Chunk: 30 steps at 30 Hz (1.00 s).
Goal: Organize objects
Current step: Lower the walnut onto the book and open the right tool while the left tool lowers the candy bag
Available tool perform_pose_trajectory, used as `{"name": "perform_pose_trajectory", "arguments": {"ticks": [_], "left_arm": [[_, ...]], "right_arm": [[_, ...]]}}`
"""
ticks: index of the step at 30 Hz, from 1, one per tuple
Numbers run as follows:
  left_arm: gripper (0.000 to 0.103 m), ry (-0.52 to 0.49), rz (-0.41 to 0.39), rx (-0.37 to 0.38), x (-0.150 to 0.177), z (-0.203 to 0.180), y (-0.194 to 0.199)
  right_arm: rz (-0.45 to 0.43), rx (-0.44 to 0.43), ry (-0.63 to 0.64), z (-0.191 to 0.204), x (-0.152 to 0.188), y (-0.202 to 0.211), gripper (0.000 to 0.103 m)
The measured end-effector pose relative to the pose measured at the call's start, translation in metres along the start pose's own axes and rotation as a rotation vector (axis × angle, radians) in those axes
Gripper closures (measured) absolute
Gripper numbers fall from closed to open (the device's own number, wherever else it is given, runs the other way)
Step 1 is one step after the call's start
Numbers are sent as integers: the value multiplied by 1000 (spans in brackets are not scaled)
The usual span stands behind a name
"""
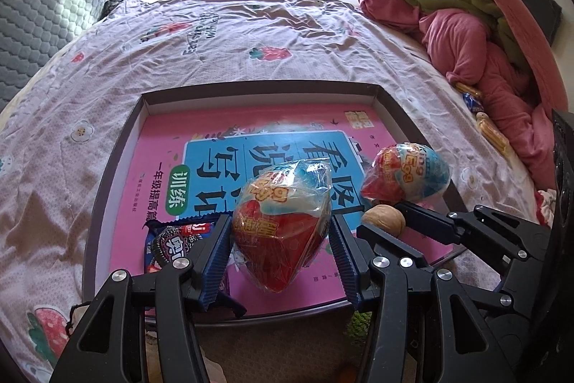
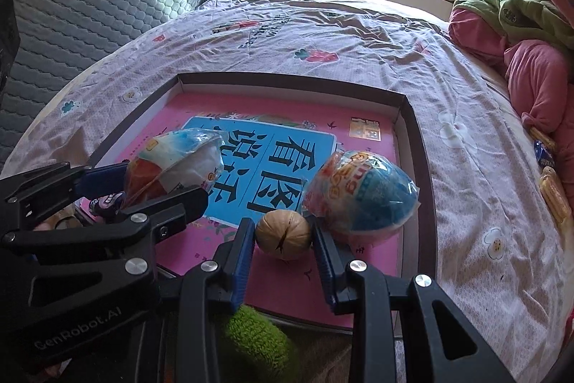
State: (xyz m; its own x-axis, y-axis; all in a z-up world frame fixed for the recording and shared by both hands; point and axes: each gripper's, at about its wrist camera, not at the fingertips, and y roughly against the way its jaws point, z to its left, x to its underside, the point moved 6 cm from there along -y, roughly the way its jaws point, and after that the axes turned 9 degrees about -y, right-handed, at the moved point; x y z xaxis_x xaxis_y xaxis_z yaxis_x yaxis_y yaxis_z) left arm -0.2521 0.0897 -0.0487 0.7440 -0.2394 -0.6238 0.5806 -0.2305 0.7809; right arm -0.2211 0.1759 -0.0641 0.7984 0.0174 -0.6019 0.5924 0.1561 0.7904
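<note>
A shallow dark box lid (image 1: 118, 146) (image 2: 416, 146) lies on the bed with a pink book (image 1: 158, 146) (image 2: 373, 239) inside. My left gripper (image 1: 281, 234) is shut on a wrapped red-and-blue toy egg (image 1: 283, 221), held just above the book; it also shows in the right wrist view (image 2: 175, 164). My right gripper (image 2: 283, 236) is shut on a walnut (image 2: 283, 234) (image 1: 384, 219) over the book. A second wrapped egg (image 1: 405, 173) (image 2: 362, 200) lies in the lid just beyond the walnut. A blue cookie packet (image 1: 172, 239) lies in the lid's near left corner.
The bed sheet (image 1: 251, 24) stretches beyond the lid. Pink and green bedding (image 1: 466, 34) is piled at the right, with small snack packets (image 2: 552, 192) beside it. A grey headboard (image 1: 43, 9) stands at the left. Something green and fuzzy (image 2: 258, 340) lies below the lid's near edge.
</note>
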Motion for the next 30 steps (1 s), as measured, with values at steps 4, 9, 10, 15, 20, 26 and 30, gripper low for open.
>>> {"name": "perform_pose_trajectory", "arguments": {"ticks": [4, 9, 10, 15, 20, 26, 30], "left_arm": [[47, -30, 21, -2, 2, -6, -4], [47, -32, 28, 7, 3, -9, -8], [47, -30, 32, 8, 3, -10, -9], [47, -17, 44, 15, 5, -8, -12], [47, -7, 51, 20, 6, -7, -13], [47, 1, 56, 24, 6, -4, -14], [46, 12, 61, 21, 6, -3, -15]], "right_arm": [[16, 21, 7, -2, 3, 1, 70], [23, 58, 33, -5, 7, 2, 70], [22, 61, 35, -6, 8, 3, 70], [9, 79, 59, -4, 7, 3, 70], [5, 82, 63, -4, 7, 4, 70], [-2, 88, 65, -4, 8, 6, 70], [-9, 101, 73, -5, 8, 9, 70]]}}
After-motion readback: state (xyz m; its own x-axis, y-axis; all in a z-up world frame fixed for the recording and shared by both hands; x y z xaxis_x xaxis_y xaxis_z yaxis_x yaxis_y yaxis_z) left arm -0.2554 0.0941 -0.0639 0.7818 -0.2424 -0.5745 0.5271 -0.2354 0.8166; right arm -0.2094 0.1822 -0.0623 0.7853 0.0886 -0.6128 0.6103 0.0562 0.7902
